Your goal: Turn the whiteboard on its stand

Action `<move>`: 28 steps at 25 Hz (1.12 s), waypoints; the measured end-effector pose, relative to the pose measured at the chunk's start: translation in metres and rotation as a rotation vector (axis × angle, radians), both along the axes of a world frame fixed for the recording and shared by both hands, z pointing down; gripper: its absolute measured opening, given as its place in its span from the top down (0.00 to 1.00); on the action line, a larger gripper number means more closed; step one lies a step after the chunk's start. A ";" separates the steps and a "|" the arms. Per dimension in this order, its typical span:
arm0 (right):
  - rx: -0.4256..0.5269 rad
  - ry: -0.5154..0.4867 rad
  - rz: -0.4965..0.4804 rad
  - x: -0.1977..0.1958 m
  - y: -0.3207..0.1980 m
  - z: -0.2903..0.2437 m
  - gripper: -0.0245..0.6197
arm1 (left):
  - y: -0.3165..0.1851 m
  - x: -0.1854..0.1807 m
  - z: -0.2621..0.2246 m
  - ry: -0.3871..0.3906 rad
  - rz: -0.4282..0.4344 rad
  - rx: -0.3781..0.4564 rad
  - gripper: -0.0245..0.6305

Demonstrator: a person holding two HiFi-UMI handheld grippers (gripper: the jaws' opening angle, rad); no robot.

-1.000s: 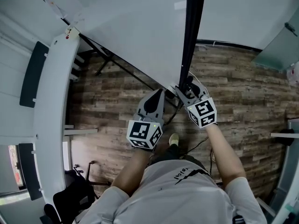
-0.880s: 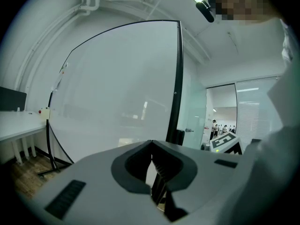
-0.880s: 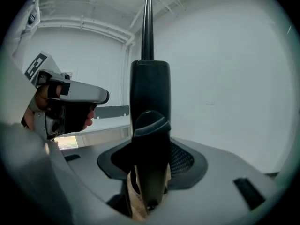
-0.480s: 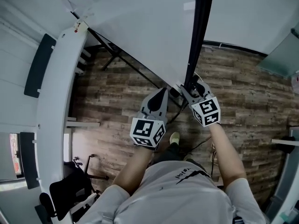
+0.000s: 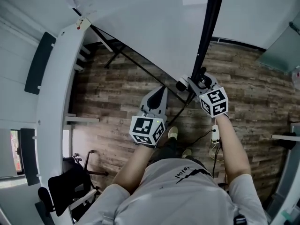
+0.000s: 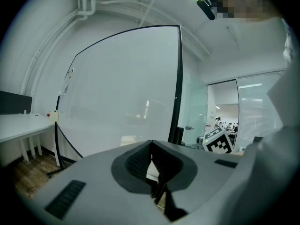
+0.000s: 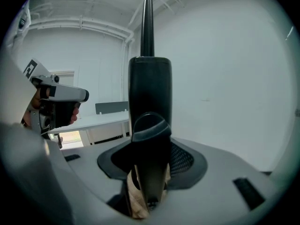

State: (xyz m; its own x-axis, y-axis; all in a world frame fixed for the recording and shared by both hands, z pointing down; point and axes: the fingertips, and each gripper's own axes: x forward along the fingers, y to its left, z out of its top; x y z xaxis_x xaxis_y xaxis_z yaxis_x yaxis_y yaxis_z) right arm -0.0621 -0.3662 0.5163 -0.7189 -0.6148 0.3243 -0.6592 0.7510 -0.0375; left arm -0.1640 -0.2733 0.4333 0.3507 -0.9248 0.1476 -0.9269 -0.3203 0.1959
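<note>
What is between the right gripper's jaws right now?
The black upright post fills the gap, with the right gripper closed on it; the right gripper view shows this.

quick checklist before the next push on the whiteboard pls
1. Right gripper clamped on the black frame post of the whiteboard: ok.
2. Left gripper jaws together, nothing held: ok.
3. Board's far corner clear of the white desk: cannot tell, they overlap in the head view.
4. Floor by the shoe free of snags: not ok, a cable lies close.
5. Stand legs free to move: cannot tell.
</note>
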 end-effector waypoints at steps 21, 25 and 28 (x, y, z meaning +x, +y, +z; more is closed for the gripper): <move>0.001 -0.017 -0.001 0.082 0.019 0.001 0.67 | 0.081 0.073 -0.009 -0.055 -0.029 0.002 0.94; -0.002 -0.012 0.009 0.104 0.029 -0.002 0.67 | 0.076 0.083 -0.015 -0.048 0.019 0.014 0.94; -0.005 -0.003 0.006 0.119 0.035 -0.002 0.67 | 0.074 0.094 -0.019 -0.047 0.049 0.025 0.94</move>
State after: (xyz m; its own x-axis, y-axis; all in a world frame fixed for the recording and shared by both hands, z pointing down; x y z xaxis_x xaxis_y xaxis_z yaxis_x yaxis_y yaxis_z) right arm 0.0567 -0.3313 0.5142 -0.7159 -0.6178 0.3253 -0.6639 0.7465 -0.0432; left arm -0.0703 -0.1998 0.4145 0.3888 -0.9103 0.1419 -0.9180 -0.3697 0.1437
